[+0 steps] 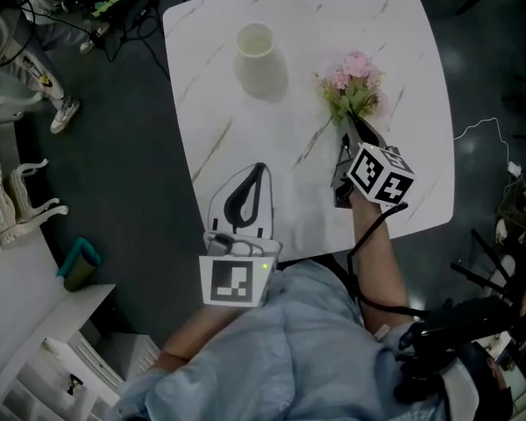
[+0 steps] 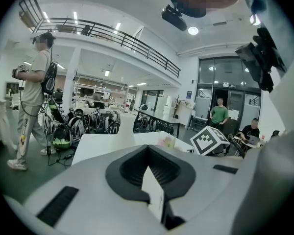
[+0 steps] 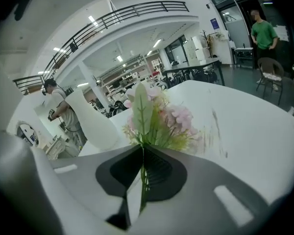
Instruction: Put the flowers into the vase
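Apart: frilly flowers [image 1: 355, 82]; smooth, rnd vase [image 1: 259, 60]

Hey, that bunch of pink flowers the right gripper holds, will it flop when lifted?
The flowers look light: small blooms on thin stems. They may droop or swing a little, since the right gripper pinches only the stems below the leaves. Such thin stems could also twist in that grip.
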The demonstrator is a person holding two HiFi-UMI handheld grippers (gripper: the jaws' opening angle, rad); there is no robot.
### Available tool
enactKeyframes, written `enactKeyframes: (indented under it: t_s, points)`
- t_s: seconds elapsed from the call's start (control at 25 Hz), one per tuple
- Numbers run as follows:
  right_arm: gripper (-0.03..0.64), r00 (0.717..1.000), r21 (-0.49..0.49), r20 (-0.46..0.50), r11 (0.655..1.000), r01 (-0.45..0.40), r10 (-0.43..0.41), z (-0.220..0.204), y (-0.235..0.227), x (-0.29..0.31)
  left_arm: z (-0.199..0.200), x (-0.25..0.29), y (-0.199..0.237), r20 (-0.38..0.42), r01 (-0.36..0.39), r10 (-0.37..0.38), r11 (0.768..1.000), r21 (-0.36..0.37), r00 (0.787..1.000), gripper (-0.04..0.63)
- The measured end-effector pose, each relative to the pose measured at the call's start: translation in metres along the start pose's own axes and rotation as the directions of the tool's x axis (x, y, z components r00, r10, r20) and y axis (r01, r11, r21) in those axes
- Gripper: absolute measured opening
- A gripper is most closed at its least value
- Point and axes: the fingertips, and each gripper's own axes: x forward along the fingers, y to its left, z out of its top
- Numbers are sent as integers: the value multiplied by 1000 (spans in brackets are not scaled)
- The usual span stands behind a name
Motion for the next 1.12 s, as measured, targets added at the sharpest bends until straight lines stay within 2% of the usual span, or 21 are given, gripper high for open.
enactKeyframes:
  t_s: [0.28,0.64,1.12]
  points:
    - [11,987,-31,128,995,-94,97,57,44,-18,13,-14,7,61,-19,19,1000,-1,998,4]
    - [11,939,-92,249,971,-222,239,130,115,-40,21,-21,16,96,-1,2,1000,-14,995,4]
    - [11,892,-195,292,935,-297,344,179,178,-31,12,-13,41,96,2,7,996,-84,995,5]
